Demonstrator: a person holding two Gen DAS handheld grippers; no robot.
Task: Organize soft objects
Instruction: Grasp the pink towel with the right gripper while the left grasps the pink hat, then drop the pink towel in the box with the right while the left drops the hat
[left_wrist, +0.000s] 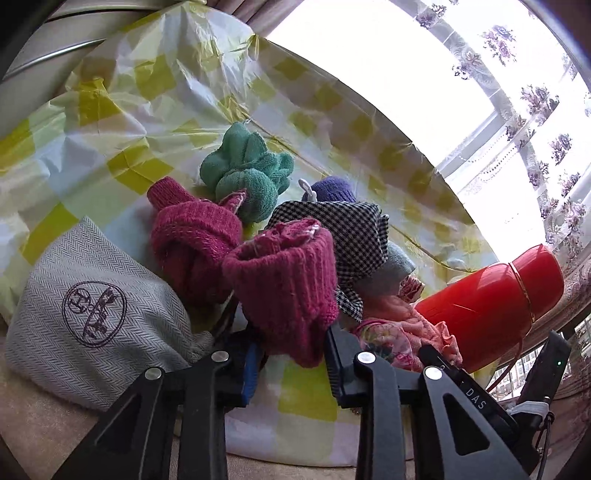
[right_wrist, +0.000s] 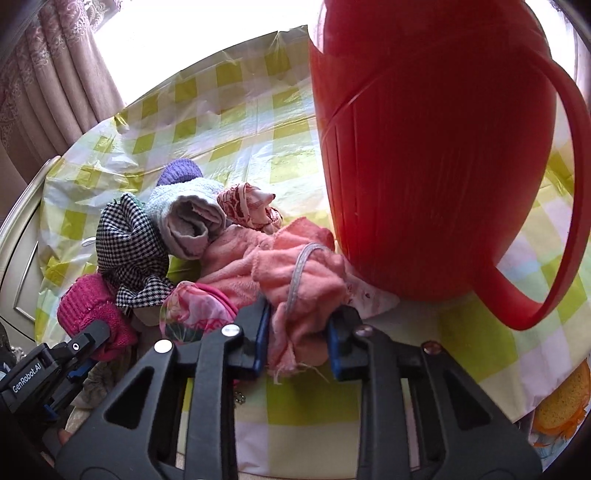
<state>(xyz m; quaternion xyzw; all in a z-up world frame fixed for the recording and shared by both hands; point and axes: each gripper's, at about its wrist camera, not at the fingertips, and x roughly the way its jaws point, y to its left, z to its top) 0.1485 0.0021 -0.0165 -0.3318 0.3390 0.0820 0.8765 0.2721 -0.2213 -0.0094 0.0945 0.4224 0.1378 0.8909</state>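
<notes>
A pile of soft things lies on a yellow-checked plastic cloth (left_wrist: 122, 122). My left gripper (left_wrist: 291, 354) is shut on a magenta knit piece (left_wrist: 288, 280). Beside it lie a second magenta knit piece (left_wrist: 192, 236), a green towel flower (left_wrist: 247, 170), a black-and-white checked cloth (left_wrist: 351, 229) and a purple knit item (left_wrist: 332, 188). My right gripper (right_wrist: 299, 332) is shut on a pink fleece cloth (right_wrist: 295, 273). Behind it lie a rolled grey-blue towel (right_wrist: 188, 218), the checked cloth (right_wrist: 129, 243) and a red-patterned cloth (right_wrist: 247, 203). The left gripper also shows at the lower left in the right wrist view (right_wrist: 74, 362).
A large red plastic jug (right_wrist: 424, 147) with a handle stands right of the pile, close to my right gripper; it also shows in the left wrist view (left_wrist: 491, 302). A grey herringbone pouch (left_wrist: 85, 317) lies at the left. A bright window and curtains are behind.
</notes>
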